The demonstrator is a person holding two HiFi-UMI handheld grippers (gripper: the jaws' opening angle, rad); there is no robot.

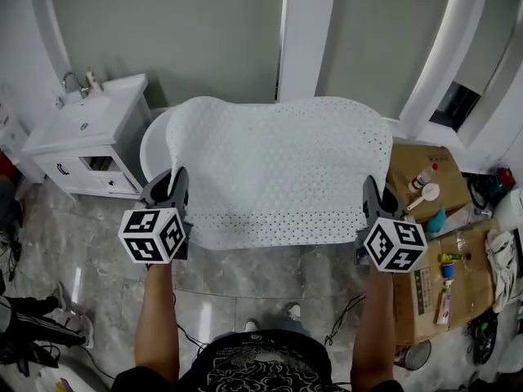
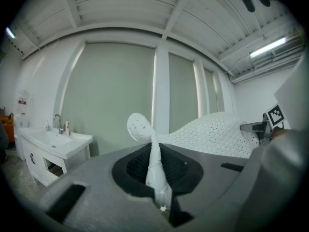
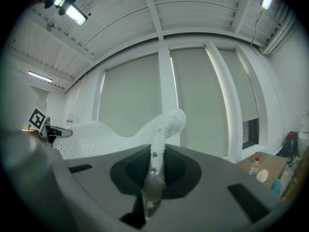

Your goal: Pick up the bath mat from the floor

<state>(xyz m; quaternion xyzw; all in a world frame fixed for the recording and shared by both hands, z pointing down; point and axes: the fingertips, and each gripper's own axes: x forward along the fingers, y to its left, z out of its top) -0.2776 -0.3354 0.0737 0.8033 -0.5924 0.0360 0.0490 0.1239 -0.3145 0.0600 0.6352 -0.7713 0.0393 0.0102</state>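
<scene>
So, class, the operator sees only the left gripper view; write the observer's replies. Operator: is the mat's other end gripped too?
Observer: Yes, the right gripper is shut on the bath mat edge.
Operator: Is the mat clear of the floor?
Observer: Near edge, yes: head view shows it stretched from the left gripper to the right, above the grey tiles.
Operator: Anything to my right?
Observer: A cardboard box with a bottle on it.

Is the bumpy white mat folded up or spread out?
Spread out. The bath mat stretches wide between the left gripper and right gripper, each pinching a corner.
</scene>
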